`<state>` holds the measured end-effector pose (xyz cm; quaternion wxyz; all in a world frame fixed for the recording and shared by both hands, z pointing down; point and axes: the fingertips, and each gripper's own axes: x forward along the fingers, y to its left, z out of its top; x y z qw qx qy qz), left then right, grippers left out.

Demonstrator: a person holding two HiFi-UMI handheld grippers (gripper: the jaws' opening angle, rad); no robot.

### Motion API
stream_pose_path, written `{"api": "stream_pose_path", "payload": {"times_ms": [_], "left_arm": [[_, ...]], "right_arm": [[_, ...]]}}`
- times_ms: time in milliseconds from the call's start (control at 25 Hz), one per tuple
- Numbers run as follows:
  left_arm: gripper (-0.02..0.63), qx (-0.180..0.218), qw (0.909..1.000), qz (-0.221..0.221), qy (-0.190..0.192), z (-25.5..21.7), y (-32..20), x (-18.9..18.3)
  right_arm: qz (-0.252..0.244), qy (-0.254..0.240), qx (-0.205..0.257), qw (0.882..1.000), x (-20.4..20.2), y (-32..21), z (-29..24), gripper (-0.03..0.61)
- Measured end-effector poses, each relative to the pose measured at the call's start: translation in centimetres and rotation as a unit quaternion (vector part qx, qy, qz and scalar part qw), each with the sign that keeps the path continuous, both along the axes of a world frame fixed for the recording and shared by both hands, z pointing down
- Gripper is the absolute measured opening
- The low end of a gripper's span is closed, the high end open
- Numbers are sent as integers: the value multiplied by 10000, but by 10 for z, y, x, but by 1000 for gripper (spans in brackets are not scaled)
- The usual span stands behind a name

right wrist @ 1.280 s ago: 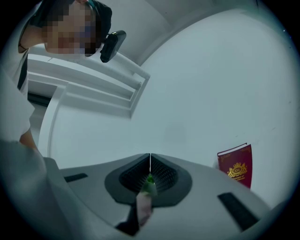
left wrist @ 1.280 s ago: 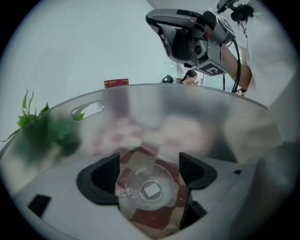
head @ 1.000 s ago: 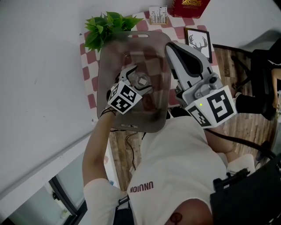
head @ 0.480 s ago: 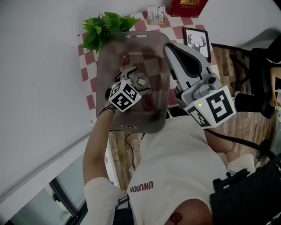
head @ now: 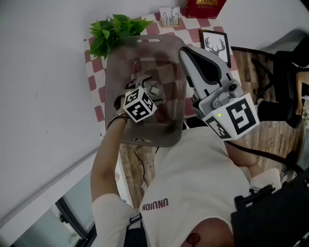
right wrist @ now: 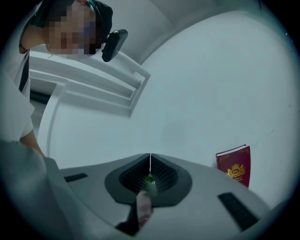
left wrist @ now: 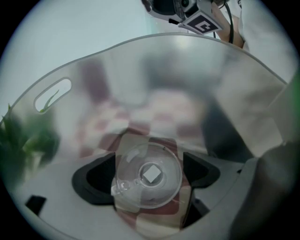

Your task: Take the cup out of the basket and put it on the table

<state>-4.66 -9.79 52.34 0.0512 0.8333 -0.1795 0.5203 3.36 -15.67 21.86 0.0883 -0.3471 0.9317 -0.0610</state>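
A clear glass cup stands upright on the floor of the translucent grey basket, mouth toward the left gripper view's camera. My left gripper reaches steeply down into the basket. Its black pads stand on either side of the cup without pressing it. Those jaws have just been opening a little wider with the cup between them. My right gripper hovers beside the basket's right rim, pointing roughly level. It is shut, and its pads meet in a thin line with nothing held.
The basket sits on a red-and-white checkered tablecloth. A green plant is at its far left corner, a small white card stand and a red box are behind it, and a framed deer picture is to its right.
My left gripper has sunk a little deeper into the basket and rolled, so its marker cube faces differently. The right gripper has not moved.
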Motion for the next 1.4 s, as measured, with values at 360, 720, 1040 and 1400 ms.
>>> {"api": "stream_pose_path", "payload": {"times_ms": [360, 720, 1040, 1400], "left_arm": [[449, -274, 9984, 367, -326, 13, 0, -1], [449, -305, 9981, 457, -296, 20, 0, 0], [449, -204, 9981, 556, -161, 20, -1, 4], [448, -27, 9975, 698, -129, 19, 1, 7]], "right_arm": [[86, 41, -5, 10000, 5, -3, 3, 18], [188, 80, -67, 9998, 8, -7, 4, 18], [253, 93, -98, 9996, 11, -11, 7, 18], [306, 48, -124, 9994, 12, -13, 7, 18]]}}
